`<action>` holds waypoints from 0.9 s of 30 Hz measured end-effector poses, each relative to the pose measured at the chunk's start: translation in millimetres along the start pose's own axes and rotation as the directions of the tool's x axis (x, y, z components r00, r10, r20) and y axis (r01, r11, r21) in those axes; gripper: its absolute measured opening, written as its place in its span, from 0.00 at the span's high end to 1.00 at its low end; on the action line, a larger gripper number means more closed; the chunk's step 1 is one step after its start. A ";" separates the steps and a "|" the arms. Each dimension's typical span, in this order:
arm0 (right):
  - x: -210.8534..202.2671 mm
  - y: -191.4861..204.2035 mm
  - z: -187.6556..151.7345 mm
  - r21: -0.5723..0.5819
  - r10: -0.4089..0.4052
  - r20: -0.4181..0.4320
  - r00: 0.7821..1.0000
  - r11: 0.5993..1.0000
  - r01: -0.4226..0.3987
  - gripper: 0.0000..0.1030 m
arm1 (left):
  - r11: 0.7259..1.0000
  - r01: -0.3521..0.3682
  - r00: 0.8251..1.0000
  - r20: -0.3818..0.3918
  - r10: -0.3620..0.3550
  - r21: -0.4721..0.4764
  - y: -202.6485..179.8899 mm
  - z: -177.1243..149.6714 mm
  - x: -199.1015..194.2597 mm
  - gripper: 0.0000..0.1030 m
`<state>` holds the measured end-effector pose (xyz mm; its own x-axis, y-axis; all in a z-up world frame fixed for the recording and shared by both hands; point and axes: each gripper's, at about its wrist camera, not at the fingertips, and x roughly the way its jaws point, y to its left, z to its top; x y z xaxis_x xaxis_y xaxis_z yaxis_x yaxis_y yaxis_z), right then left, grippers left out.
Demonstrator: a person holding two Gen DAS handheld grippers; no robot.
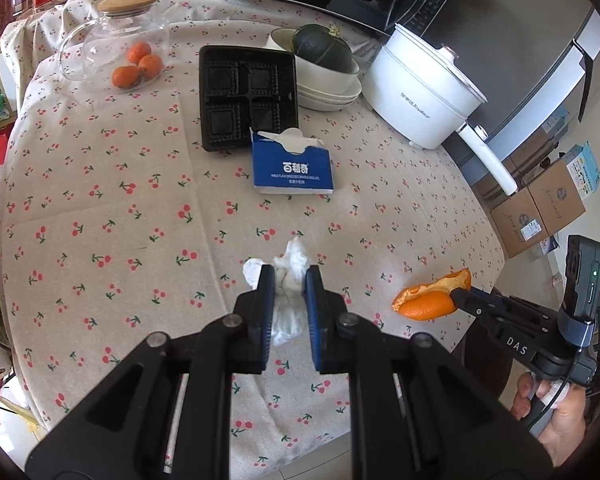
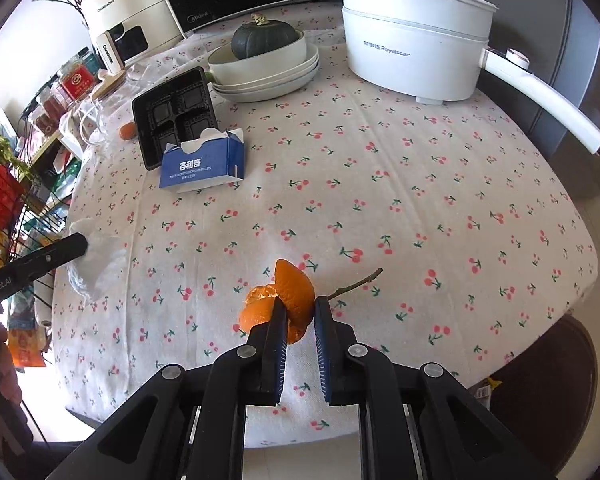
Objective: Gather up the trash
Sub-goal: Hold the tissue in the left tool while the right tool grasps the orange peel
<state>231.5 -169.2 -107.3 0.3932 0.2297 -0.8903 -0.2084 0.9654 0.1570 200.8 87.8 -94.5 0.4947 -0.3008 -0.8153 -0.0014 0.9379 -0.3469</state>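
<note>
Two grippers show, each clamped on a piece of rubbish above the cherry-print tablecloth (image 1: 100,184). Whether either piece rests on the cloth or hangs just clear of it is hard to tell. In the right wrist view the left gripper's fingertips are buried in the tissue, and a glass jar (image 1: 112,36) at the table's far left blurs the mandarins (image 1: 138,66) beside it.

The left gripper (image 1: 290,280) has its fingers drawn in on a crumpled white tissue (image 1: 288,276), which bulges out past the tips and below the pads. The right gripper (image 2: 300,308) pinches an orange peel (image 2: 296,296) near the table's front edge, its fingers pressed close on the curled rind; a thin twig (image 2: 356,282) lies on the cloth just beyond.

Farther back lie a torn blue biscuit box (image 1: 292,170) and, touching it, a black plastic tray (image 1: 246,96). Behind them stand stacked white dishes (image 1: 332,88) holding a dark green squash (image 1: 324,48), and a white electric pot (image 1: 424,92).
</note>
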 end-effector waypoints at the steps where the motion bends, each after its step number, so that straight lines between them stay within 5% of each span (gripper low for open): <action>1: -3.9 -5.3 -2.9 0.006 -0.004 0.006 1.000 1.000 0.004 0.87 | 1.000 0.009 1.000 -0.009 -0.008 0.008 -5.2 -3.0 2.5 0.84; 27: -79.5 -103.1 -61.9 0.111 -0.060 0.068 0.996 0.992 0.052 0.87 | 0.959 0.111 0.993 -0.067 -0.097 0.259 -126.3 -54.5 24.0 0.84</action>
<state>166.2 -294.6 -79.1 0.4646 0.1796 -0.8671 -0.0868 0.9837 0.1573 165.5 -47.3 -95.5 0.4330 -0.4015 -0.8070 0.2787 0.9111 -0.3038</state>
